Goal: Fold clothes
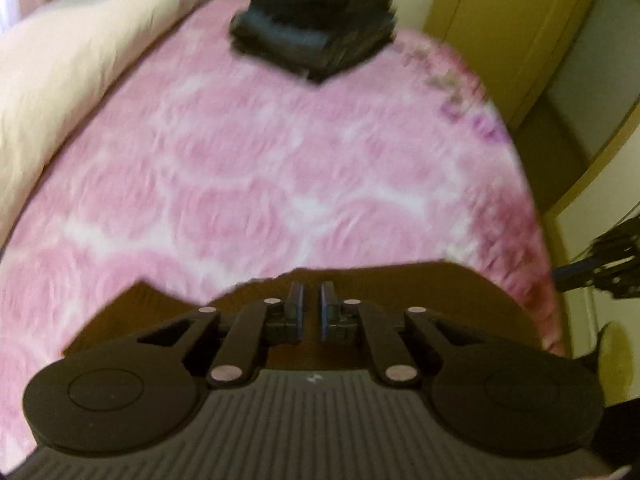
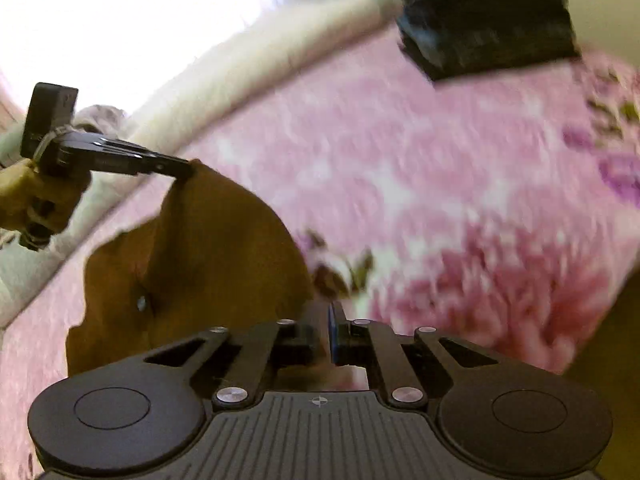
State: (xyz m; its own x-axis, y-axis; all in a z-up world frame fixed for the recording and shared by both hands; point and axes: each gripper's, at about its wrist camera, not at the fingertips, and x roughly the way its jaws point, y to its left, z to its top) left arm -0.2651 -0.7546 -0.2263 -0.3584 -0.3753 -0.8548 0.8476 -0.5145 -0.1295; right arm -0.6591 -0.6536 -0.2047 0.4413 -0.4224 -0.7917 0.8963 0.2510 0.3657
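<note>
A brown garment (image 1: pixel 400 284) lies on the pink flowered bedspread (image 1: pixel 280 160). In the right wrist view my left gripper (image 2: pixel 186 169) is shut on a corner of the brown garment (image 2: pixel 208 240) and holds it off the bed. Its fingers (image 1: pixel 297 300) stand almost together over the cloth. My right gripper (image 2: pixel 330 320) is shut, and the garment's near edge runs up into its pads. The right gripper (image 1: pixel 600 264) also shows blurred at the bed's right edge. A stack of dark folded clothes (image 1: pixel 316 28) sits at the far end of the bed.
A cream duvet or pillow (image 1: pixel 60 80) runs along the bed's left side. Yellow wardrobe doors (image 1: pixel 500 20) stand past the right edge. A person's hand (image 2: pixel 24 196) grips the left tool. A bright window (image 2: pixel 120 20) lies behind. Both views are motion-blurred.
</note>
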